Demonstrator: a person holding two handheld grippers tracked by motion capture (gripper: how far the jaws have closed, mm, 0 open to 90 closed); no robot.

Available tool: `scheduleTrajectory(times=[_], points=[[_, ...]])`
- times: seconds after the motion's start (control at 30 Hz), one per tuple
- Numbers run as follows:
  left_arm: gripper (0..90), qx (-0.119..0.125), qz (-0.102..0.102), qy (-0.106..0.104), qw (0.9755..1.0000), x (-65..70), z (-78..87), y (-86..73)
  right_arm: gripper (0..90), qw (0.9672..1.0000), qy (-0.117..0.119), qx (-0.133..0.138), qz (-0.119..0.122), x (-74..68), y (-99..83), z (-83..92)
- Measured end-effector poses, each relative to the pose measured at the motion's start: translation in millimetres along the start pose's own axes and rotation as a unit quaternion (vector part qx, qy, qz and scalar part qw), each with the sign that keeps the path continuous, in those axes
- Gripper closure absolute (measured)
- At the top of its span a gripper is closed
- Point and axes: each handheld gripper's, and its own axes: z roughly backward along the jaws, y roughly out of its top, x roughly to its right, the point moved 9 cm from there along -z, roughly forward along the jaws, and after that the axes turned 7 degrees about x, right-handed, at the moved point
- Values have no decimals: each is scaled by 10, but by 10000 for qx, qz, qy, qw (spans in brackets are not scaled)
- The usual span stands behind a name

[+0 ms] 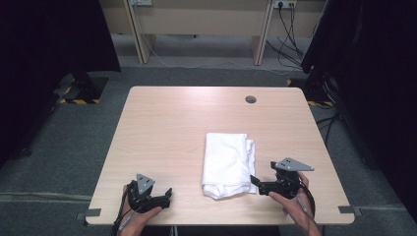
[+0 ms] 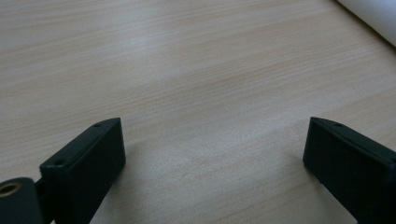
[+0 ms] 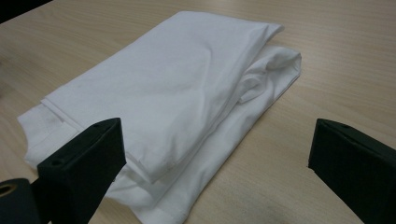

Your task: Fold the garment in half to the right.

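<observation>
- A folded white cloth [image 1: 227,164] is seen lying flat on the wooden surface [image 1: 172,128], toward five o'clock from the surface's middle, its long side running from six to twelve o'clock.
- The right tool [image 1: 256,181] is held just beside the cloth's near right corner, at about four o'clock of the cloth; its jaws are spread wide and nothing is held between them.
- In the right gripper view the cloth [image 3: 173,93] is shown as several stacked layers, with a smooth top panel and looser, rumpled folds spilling out along one side.
- The left tool [image 1: 166,195] is kept low over bare wood at about eight o'clock of the cloth, well apart from it; its jaws are likewise apart and empty, and a sliver of the cloth [image 2: 373,16] is caught at one o'clock in the left gripper view.
- The cloth is judged light, soft and limp: no stiffness can be counted on, so anything lifted will sag and the layers may slide or unfold.
- A hold is best taken at a corner or along a folded edge, where all layers can be pinched together; the thick near corner is judged the likeliest place.
- A pinch on the top layer alone is judged risky, since the stack could peel open.
</observation>
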Motion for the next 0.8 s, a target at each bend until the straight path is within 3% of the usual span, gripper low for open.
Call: scheduleTrajectory(times=[0.8], points=[[46,-3,-8,-8,10000,-2,2,-1,46,9998,-88,88,-127,47,-159,250]])
